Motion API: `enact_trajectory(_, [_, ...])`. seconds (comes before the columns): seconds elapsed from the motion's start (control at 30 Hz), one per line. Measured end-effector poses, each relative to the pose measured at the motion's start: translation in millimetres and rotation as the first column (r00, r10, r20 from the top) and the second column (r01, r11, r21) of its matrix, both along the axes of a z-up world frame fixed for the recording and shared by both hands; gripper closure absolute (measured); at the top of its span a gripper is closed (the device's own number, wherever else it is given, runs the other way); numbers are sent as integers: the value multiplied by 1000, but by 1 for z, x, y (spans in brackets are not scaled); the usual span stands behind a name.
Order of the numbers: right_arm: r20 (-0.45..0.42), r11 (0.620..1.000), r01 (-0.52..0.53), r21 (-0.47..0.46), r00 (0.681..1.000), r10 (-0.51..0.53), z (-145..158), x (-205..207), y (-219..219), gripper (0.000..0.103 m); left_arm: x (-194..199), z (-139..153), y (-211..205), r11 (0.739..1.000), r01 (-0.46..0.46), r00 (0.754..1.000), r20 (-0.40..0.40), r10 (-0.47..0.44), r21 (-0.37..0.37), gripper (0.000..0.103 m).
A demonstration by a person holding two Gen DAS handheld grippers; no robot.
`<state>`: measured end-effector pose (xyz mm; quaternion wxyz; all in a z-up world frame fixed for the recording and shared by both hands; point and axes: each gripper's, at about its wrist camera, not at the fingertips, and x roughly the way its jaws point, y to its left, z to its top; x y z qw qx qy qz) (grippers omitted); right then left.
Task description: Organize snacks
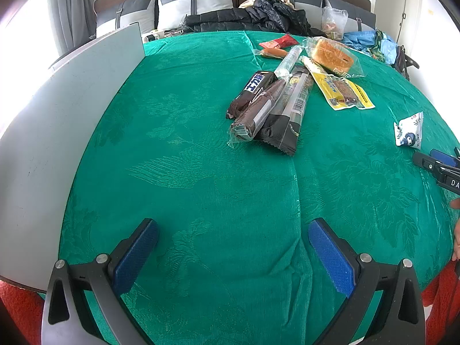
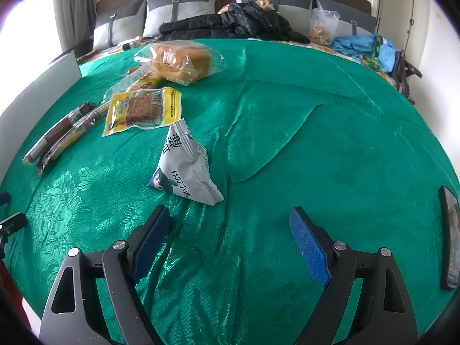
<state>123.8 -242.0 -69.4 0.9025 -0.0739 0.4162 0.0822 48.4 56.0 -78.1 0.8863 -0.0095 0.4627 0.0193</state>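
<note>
A pile of snacks lies on the green cloth (image 1: pixel 201 172): dark brown bars (image 1: pixel 267 106), a yellow packet (image 1: pixel 342 89), bagged bread (image 1: pixel 330 54) and a red packet (image 1: pixel 279 41). A white-blue packet (image 1: pixel 409 130) lies apart at the right. My left gripper (image 1: pixel 233 241) is open and empty, well short of the pile. My right gripper (image 2: pixel 230 227) is open and empty, just behind the white-blue packet (image 2: pixel 187 166). The yellow packet (image 2: pixel 143 110), the bread (image 2: pixel 181 60) and the bars (image 2: pixel 57 138) lie further left in the right wrist view.
A grey-white board (image 1: pixel 72 115) stands along the cloth's left edge. Black jackets (image 1: pixel 253 17), pillows and a clear bag (image 1: pixel 333 21) lie at the back. A dark phone (image 2: pixel 450 238) lies at the right. Red fabric (image 1: pixel 20 307) shows below the cloth's near edge.
</note>
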Motion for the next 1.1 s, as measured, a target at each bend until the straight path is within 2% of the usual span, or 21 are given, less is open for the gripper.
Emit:
enact_trajectory(0.07, [0,1000,0,0,1000,0,0,0,0,16,2,0,0,1000,5,1000,-12,-5,0,0])
enact_trajectory(0.2, [0,1000,0,0,1000,0,0,0,0,16,17,6,6,999,21,995,-100,-24,-27,0])
enact_trajectory(0.33, [-1,1000,0,1,1000,0,0,0,0,16,34,33,25,999,-20,1000,-22,19,-49,0])
enact_trajectory(0.4, [-1,1000,0,1,1000,0,0,-1,0,16,49,44,34,999,-38,999,0,38,-36,0])
enact_trajectory(0.47, [0,1000,0,1,1000,0,0,-1,0,16,68,47,42,998,-59,998,0,59,8,0])
enact_trajectory(0.6, [-1,1000,0,1,1000,0,1,-1,0,16,107,32,54,994,-84,994,-70,89,63,1])
enact_trajectory(0.67, [-1,1000,0,1,1000,0,1,-1,0,16,118,24,52,997,-65,992,-102,69,47,2])
enact_trajectory(0.73, [-1,1000,0,1,1000,0,1,-1,0,16,119,22,43,999,-17,995,-100,21,36,2])
enact_trajectory(0.9, [-3,1000,-3,3,1000,3,1,-1,0,15,112,16,11,991,100,989,-115,-89,92,2])
enact_trajectory(1.0, [-4,1000,-3,3,1000,3,-1,1,2,14,113,16,7,989,107,989,-109,-96,99,1])
enact_trajectory(1.1, [-4,1000,-3,3,1000,3,0,1,2,14,120,15,9,994,94,989,-121,-86,62,1])
